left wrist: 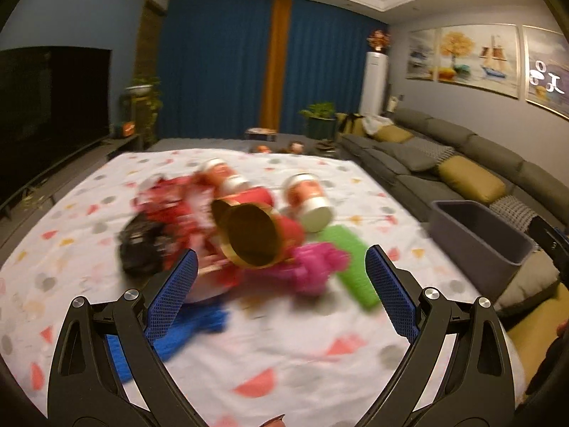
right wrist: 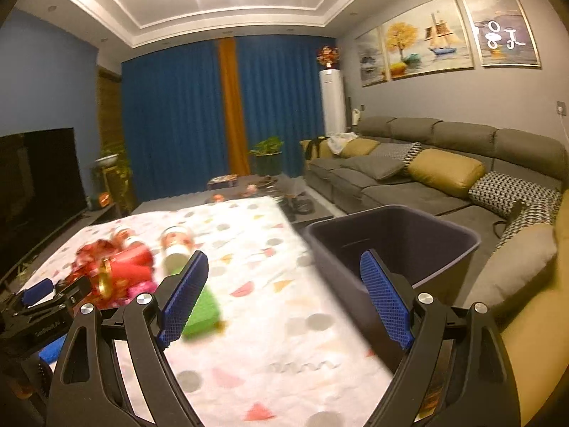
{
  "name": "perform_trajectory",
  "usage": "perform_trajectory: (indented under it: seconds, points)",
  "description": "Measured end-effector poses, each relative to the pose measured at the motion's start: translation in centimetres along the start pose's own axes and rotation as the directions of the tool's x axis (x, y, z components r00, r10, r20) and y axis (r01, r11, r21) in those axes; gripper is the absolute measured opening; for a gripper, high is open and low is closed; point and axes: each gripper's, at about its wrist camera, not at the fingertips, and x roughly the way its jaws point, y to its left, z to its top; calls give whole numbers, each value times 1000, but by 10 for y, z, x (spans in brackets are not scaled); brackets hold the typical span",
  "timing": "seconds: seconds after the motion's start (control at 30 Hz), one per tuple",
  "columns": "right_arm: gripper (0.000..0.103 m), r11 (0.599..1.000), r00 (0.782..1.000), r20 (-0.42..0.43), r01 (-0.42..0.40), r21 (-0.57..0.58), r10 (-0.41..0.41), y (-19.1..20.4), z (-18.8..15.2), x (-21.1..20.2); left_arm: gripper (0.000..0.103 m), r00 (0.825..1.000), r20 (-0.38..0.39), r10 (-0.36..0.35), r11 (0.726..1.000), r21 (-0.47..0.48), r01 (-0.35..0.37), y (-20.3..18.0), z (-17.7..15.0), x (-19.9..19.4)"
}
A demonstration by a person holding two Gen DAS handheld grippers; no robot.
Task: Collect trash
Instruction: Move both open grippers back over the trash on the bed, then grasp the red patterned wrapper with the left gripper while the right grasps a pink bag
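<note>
A blurred pile of trash lies on the white patterned tablecloth (left wrist: 284, 348): a red cup with a gold rim (left wrist: 256, 236), two cans (left wrist: 309, 199), red wrappers (left wrist: 167, 199), a black wrapper (left wrist: 138, 245), a pink piece (left wrist: 313, 267), a green piece (left wrist: 352, 267) and a blue piece (left wrist: 199, 323). My left gripper (left wrist: 281, 267) is open and empty, just short of the pile. My right gripper (right wrist: 284, 270) is open and empty, above the cloth beside the grey bin (right wrist: 409, 227). The pile (right wrist: 121, 267) and the left gripper (right wrist: 39, 291) show at the left of the right wrist view.
The grey bin (left wrist: 476, 235) stands off the table's right edge, next to a grey sofa (right wrist: 426, 178) with yellow cushions. A dark TV (left wrist: 53, 106) is at the left. Blue curtains, plants and a low table with clutter lie beyond.
</note>
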Motion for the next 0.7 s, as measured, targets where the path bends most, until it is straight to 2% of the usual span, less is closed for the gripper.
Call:
perform_trajectory:
  seconds: [0.17, 0.43, 0.57, 0.7]
  points:
    - [85, 998, 998, -21, -58, -15, 57, 31, -12, -1, 93, 999, 5, 53, 998, -35, -53, 40, -6, -11]
    - [85, 991, 991, -58, -121, -50, 118, 73, -24, 4, 93, 997, -19, 75, 994, -82, -77, 78, -9, -5]
    - [85, 989, 990, -68, -132, -69, 127, 85, -27, 10, 92, 997, -25, 67, 994, -85, -69, 85, -6, 4]
    - [85, 987, 987, -89, -142, -70, 136, 89, -29, 19, 84, 997, -65, 49, 996, -70, -53, 82, -4, 20]
